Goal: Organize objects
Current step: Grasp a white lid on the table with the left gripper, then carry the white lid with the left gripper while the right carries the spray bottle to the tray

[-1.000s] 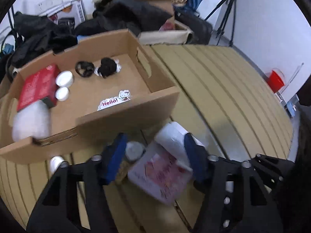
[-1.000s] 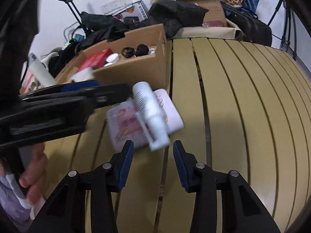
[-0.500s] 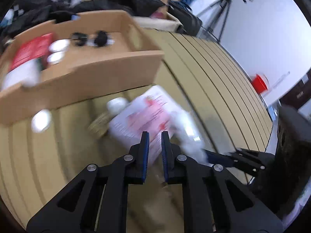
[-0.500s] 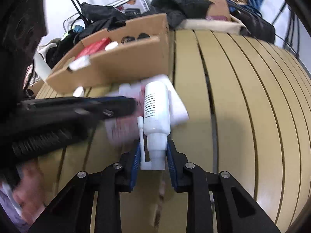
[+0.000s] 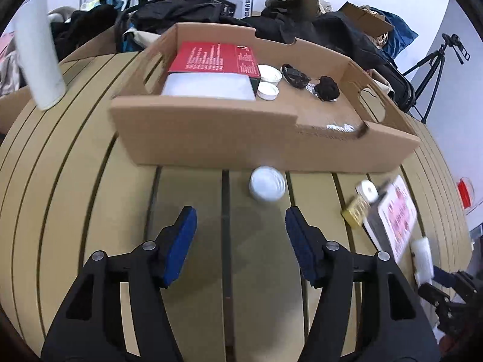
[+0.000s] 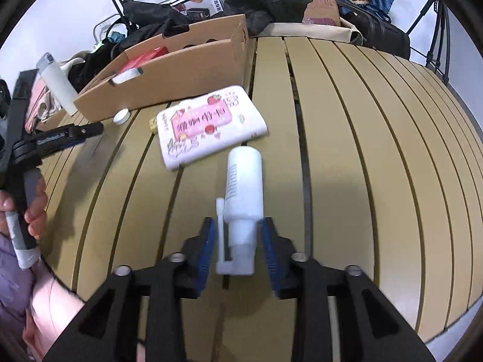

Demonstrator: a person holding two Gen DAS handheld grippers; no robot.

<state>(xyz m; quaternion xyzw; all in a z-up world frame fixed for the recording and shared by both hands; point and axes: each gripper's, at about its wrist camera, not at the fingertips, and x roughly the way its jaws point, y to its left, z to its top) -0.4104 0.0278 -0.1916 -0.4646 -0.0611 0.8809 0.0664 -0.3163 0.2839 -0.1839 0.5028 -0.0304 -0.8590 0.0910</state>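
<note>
A white spray bottle [image 6: 244, 185] lies on the slatted table [image 6: 362, 150], its pump end between the jaws of my right gripper [image 6: 239, 250]. Those jaws are opening, and a small gap shows beside the cap. A pink-and-white tissue pack [image 6: 208, 126] lies just beyond the bottle. My left gripper [image 5: 241, 232] is opening too, with nothing between its blue pads [image 5: 181, 247]. It points at a small white jar [image 5: 267, 184] standing before the cardboard box [image 5: 211, 132]. A small yellow bottle [image 5: 360, 203] and the tissue pack [image 5: 395, 214] lie to its right.
The box holds a red book [image 5: 214, 58], a white pack [image 5: 208, 86], two white lids [image 5: 268, 83] and black hair ties [image 5: 311, 81]. A white cylinder [image 5: 37, 51] stands at the left. Bags, boxes and a tripod [image 5: 434, 66] crowd the far side. A hand [image 6: 34, 208] holds the left gripper's handle.
My left gripper shut, swung left away from the tissue pack and opened facing the white jar. My right gripper closed on the spray bottle's cap, then loosened around it.
</note>
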